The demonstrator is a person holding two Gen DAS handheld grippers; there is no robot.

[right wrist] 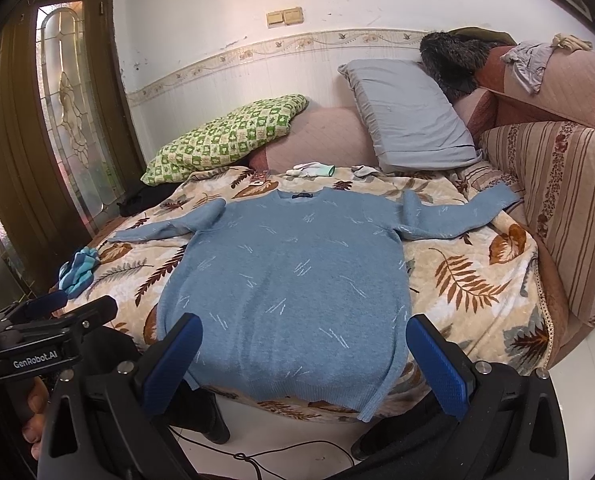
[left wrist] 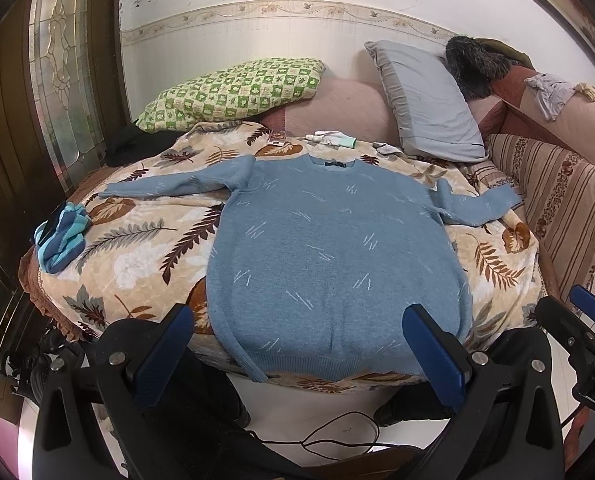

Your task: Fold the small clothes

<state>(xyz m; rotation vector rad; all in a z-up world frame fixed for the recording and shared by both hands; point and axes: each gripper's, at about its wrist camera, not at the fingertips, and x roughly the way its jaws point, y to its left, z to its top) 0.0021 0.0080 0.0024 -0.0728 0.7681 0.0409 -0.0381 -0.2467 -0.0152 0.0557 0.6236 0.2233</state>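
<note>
A light blue knit sweater (left wrist: pixel 329 248) lies flat on a leaf-patterned blanket (left wrist: pixel 137 240), sleeves spread left and right, hem toward me. It also shows in the right wrist view (right wrist: pixel 289 280). My left gripper (left wrist: pixel 297 320) is open and empty, held just short of the hem. My right gripper (right wrist: pixel 303 332) is open and empty, also in front of the hem. The right gripper shows at the right edge of the left wrist view (left wrist: pixel 589 320). The left gripper shows at the left edge of the right wrist view (right wrist: pixel 49 312).
A blue striped cloth (left wrist: pixel 59 240) lies at the blanket's left edge. Small white and mint items (left wrist: pixel 331 138) lie beyond the collar. A green checked pillow (left wrist: pixel 233 94), a grey pillow (left wrist: pixel 425 100) and a striped sofa cushion (left wrist: pixel 557 216) ring the back and right. A black cable (left wrist: pixel 337 432) runs on the floor below.
</note>
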